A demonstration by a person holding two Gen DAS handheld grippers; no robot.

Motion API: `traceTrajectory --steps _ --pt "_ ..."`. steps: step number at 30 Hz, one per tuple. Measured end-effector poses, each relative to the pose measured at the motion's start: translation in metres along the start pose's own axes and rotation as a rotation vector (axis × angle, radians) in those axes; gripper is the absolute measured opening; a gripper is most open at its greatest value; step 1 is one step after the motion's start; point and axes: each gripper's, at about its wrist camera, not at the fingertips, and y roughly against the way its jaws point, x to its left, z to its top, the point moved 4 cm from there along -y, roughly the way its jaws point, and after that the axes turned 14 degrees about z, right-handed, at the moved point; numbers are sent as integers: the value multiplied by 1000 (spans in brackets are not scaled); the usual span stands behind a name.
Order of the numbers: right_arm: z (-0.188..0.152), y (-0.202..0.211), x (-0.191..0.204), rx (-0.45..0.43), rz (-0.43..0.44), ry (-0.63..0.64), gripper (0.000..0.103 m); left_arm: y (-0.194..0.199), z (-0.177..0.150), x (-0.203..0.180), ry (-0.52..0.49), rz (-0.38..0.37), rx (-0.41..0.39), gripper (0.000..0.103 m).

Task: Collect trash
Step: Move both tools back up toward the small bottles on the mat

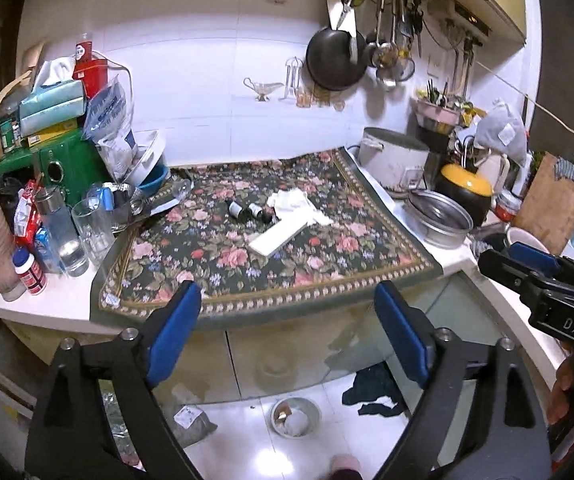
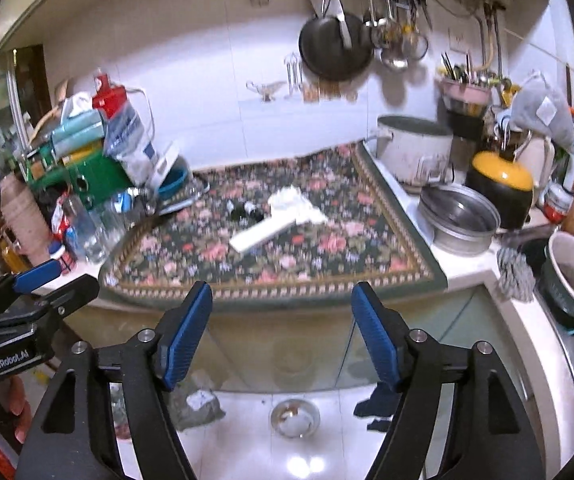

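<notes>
On the floral mat [image 1: 271, 256] [image 2: 271, 256] lie a crumpled white tissue [image 1: 293, 203] [image 2: 293, 202], a flat white box [image 1: 279, 234] [image 2: 261, 232] and two small dark bottles [image 1: 247, 211] [image 2: 245, 210]. My left gripper [image 1: 287, 304] is open and empty, held in front of the counter's edge, short of the mat. My right gripper [image 2: 283, 304] is open and empty at the same distance. Each gripper shows in the other's view, the right one [image 1: 527, 264] at the right edge and the left one [image 2: 39, 280] at the left edge.
Glasses, jars and a green box [image 1: 67, 164] crowd the counter's left. A white pot [image 1: 393, 156], steel bowl [image 1: 439, 216] and yellow-lidded pot [image 1: 467, 188] stand at the right. On the floor below are a small metal bowl [image 1: 295, 416] and a dark cloth [image 1: 373, 394].
</notes>
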Motion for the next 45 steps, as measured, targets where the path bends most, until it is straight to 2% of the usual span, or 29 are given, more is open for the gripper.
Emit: traceTrajectory --steps 9,17,23,32,39,43,45 --pt "37 -38 -35 -19 40 16 69 -69 38 -16 42 52 34 89" --pt "88 -87 -96 51 101 21 69 -142 84 -44 112 131 86 89" --pt "107 -123 -128 109 136 53 69 -191 96 -46 197 193 138 89" --pt "117 -191 -147 206 174 31 69 -272 99 -26 241 270 236 89" --pt "122 -251 -145 257 155 -24 69 -357 98 -5 195 255 318 88" --pt "123 -287 -146 295 120 -65 69 -416 95 7 156 210 400 80" --pt "122 -310 -146 321 104 -89 69 -436 92 9 144 197 431 80"
